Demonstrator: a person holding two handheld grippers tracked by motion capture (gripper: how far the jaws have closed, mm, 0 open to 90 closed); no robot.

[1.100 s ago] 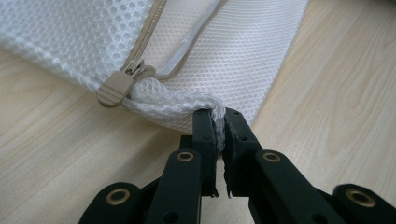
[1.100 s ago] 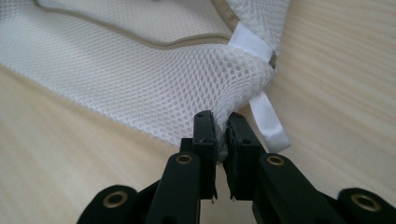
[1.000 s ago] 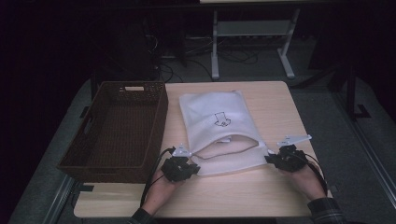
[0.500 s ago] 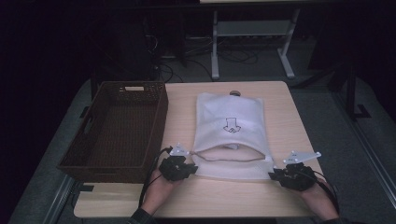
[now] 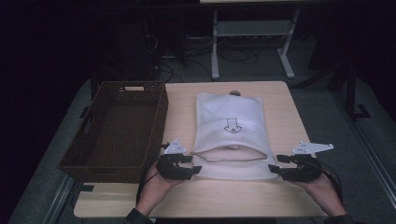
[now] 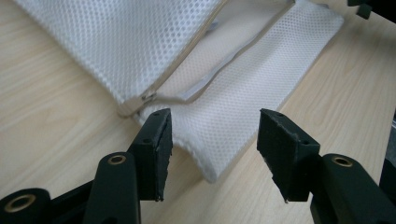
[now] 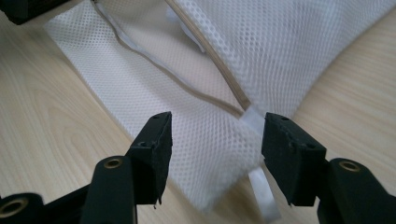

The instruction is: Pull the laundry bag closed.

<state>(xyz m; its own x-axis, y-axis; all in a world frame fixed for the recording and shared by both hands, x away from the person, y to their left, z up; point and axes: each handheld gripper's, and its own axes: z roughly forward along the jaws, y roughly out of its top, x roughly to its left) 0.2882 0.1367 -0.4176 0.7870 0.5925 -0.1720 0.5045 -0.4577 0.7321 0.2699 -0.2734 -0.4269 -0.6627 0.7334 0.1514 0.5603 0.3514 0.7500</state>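
Observation:
A white mesh laundry bag [image 5: 231,126] lies flat on the wooden table [image 5: 280,200], its zipped mouth gaping toward the person. A small dark print marks its upper face. My left gripper [image 5: 189,169] sits open at the bag's near left corner [image 6: 205,140], the corner lying between its jaws on the table. My right gripper [image 5: 275,170] is open at the near right corner [image 7: 210,154], jaws either side of the mesh and a white ribbon tab [image 7: 261,186]. Neither gripper pinches the fabric.
A dark brown wicker basket [image 5: 100,158] stands on the table's left side, close to my left gripper. Bare table surface runs along the near edge. Metal table legs [image 5: 215,46] and cables lie on the dark floor beyond the far edge.
The bag has been turned and straightened so it lies square to the table. My right gripper moved down and right toward the near edge; both grippers now stand open at the bag's near corners.

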